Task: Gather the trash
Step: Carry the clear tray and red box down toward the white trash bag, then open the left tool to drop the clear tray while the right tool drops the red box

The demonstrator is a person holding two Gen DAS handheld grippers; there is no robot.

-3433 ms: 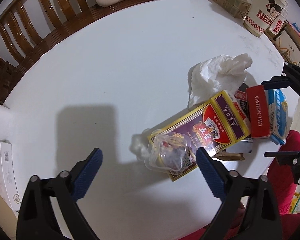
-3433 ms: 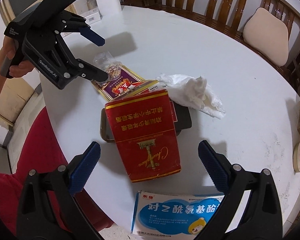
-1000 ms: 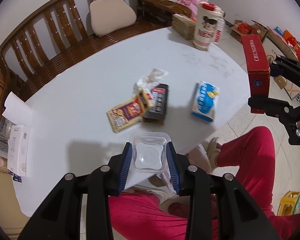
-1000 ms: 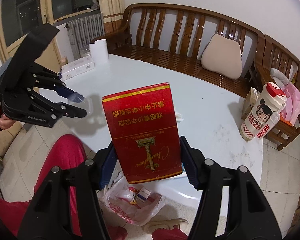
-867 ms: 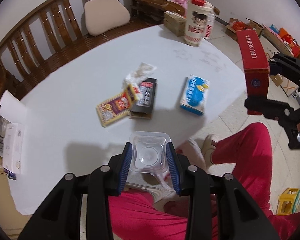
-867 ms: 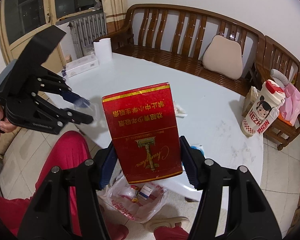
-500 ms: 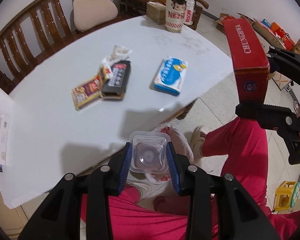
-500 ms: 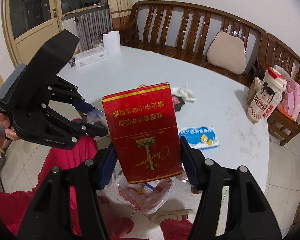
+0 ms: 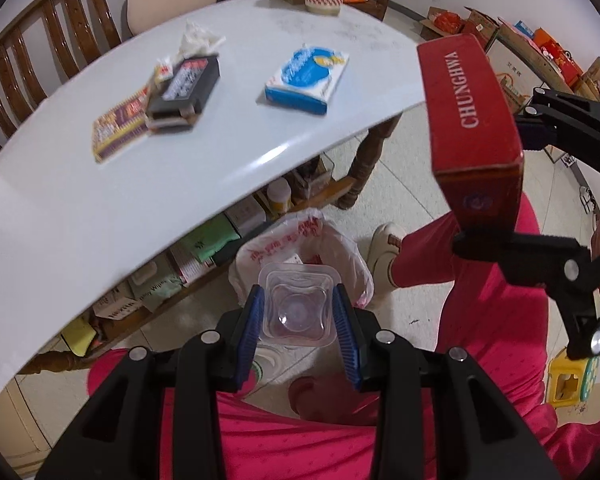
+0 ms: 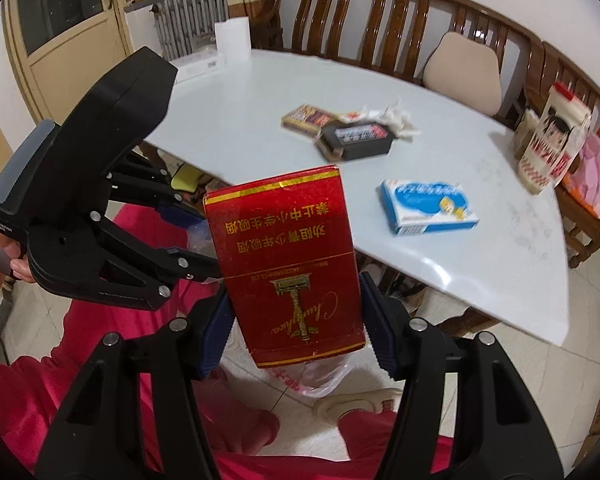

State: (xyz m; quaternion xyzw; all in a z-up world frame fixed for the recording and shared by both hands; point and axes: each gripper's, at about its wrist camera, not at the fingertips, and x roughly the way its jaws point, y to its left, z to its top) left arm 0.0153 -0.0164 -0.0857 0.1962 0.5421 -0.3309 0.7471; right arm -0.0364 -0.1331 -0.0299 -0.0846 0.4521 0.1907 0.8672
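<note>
1. I have a clear cup (image 9: 298, 306) clamped in the left gripper (image 9: 299, 322), its jaws closed on the cup's two sides. It hangs right above the open mouth of the trash bag (image 9: 342, 248) on the floor.
2. The right gripper (image 10: 296, 330) has its jaws pressed on both sides of a red carton (image 10: 290, 260), held upright. In the right wrist view only a corner of the bag shows below the carton, so I judge the carton is near the bag but not clearly over its mouth.
3. A few seconds ago both pieces lay on the tabletop (image 9: 100, 184) with both sets of jaws spread wide around them. A second ago both were already lifted and still over the tabletop's edge. Now both have come off the edge and down toward the floor, and the bag has come into view under the cup.
4. That means pickup is done for these two; what remains, as I read it, is to let go, cup first.
5. Still on the tabletop: a blue box (image 9: 306, 78), a black box (image 9: 186, 88), a purple card pack (image 9: 118, 130) and a crumpled tissue (image 9: 198, 38). I expect more trips.
6. My red trouser leg (image 9: 496, 300) sits just beside the bag.
</note>
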